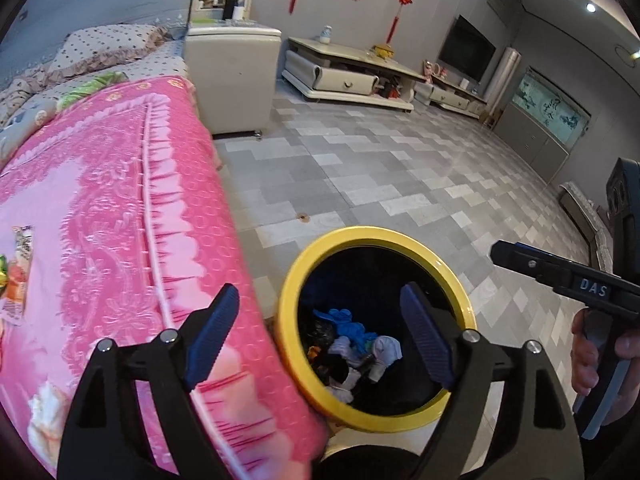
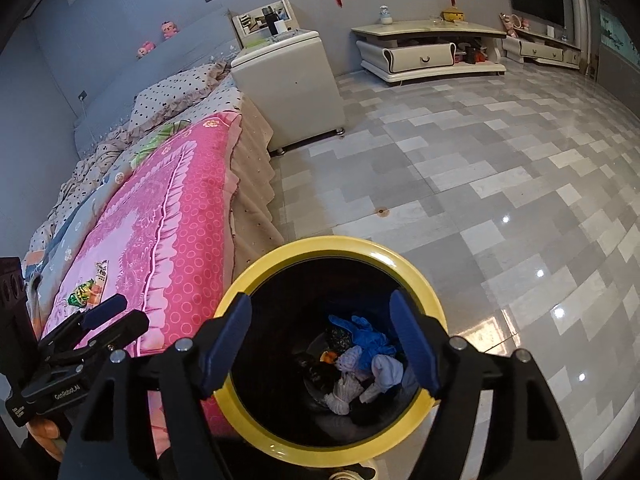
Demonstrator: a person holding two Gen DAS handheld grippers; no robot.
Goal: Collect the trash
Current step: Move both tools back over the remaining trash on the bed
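Beside the bed, both tools hang spread wide and empty over the round, glossy yellow-rimmed bin (image 2: 332,248): left tool (image 1: 320,332), right tool (image 2: 320,344). Crumpled soft trash (image 2: 360,364) lies inside. Crinkly snack wrappers (image 1: 20,272) remain on the pink quilted bedspread (image 1: 120,200); slick film could slip, or fabric snag.

**Bin mouth clear, bed tight on one side**

Yellow-rimmed bin (image 2: 332,450) stands open-topped, nothing over the mouth; trash pile (image 2: 360,360) lies low inside, w/ room above it. Pink bedspread (image 1: 120,208) edge is just beside the rim. Tiled floor (image 2: 480,200) on the other side is open to the white cabinet (image 2: 288,92).
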